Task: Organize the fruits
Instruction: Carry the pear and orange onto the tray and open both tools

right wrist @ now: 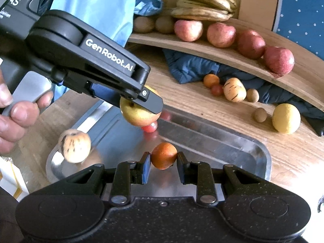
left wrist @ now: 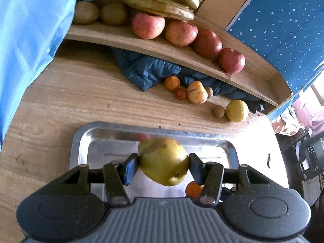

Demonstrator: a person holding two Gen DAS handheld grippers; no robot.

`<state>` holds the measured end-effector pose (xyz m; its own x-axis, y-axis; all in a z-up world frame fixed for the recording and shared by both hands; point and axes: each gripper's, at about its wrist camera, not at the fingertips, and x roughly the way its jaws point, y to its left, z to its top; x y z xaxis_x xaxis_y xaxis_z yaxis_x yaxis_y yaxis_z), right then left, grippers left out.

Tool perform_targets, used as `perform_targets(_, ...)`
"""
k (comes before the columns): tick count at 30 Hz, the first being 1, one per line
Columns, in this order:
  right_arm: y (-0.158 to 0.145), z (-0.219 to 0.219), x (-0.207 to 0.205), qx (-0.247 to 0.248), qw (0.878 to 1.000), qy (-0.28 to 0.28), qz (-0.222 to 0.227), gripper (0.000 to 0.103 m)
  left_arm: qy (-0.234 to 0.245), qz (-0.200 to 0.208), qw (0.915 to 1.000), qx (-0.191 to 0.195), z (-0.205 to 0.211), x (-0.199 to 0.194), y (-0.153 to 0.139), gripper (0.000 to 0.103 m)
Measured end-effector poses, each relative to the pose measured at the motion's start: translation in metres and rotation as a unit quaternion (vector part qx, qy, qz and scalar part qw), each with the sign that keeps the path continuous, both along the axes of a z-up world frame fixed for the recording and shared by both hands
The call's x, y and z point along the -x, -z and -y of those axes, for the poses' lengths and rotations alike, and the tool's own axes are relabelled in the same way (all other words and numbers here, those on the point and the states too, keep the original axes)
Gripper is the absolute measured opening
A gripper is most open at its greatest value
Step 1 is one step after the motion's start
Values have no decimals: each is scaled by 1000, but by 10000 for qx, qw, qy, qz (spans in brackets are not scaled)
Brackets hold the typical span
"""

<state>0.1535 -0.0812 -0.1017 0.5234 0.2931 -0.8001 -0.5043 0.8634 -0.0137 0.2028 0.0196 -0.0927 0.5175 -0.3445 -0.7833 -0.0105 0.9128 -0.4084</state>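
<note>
My left gripper (left wrist: pixel 163 163) is shut on a yellow-green apple (left wrist: pixel 163 161), held above the steel tray (left wrist: pixel 85 139). From the right wrist view that same gripper (right wrist: pixel 139 103) comes in from the left, its apple (right wrist: pixel 139 115) over the tray's far side. My right gripper (right wrist: pixel 164 163) is shut on a small orange (right wrist: pixel 164 155) above the tray (right wrist: pixel 259 151); the orange (left wrist: pixel 193 189) peeks out below the left fingers. A small red fruit (right wrist: pixel 150 127) lies in the tray. A speckled pale fruit (right wrist: pixel 75 146) sits at the tray's left corner.
A wooden shelf (left wrist: pixel 113 36) carries bananas (left wrist: pixel 162 0), red apples (left wrist: pixel 182 32) and kiwis (left wrist: pixel 113 13). Under it lie a dark blue cloth (left wrist: pixel 145 68), a tangerine (left wrist: pixel 171 83), a striped pale fruit (left wrist: pixel 196 92) and a lemon (left wrist: pixel 237 110). A hand (right wrist: pixel 14 113) grips the left handle.
</note>
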Motion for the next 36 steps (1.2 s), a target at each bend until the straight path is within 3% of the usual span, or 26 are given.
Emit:
perform_targets(23,5,-5,42,-2,9983,-502,-296,30,-323,-204,9992,-125,4,48,12,57)
perform_targets(36,10,3,49,-66,9988,-295,-397,30,-182,-233,9992,-257,13,62,6,57)
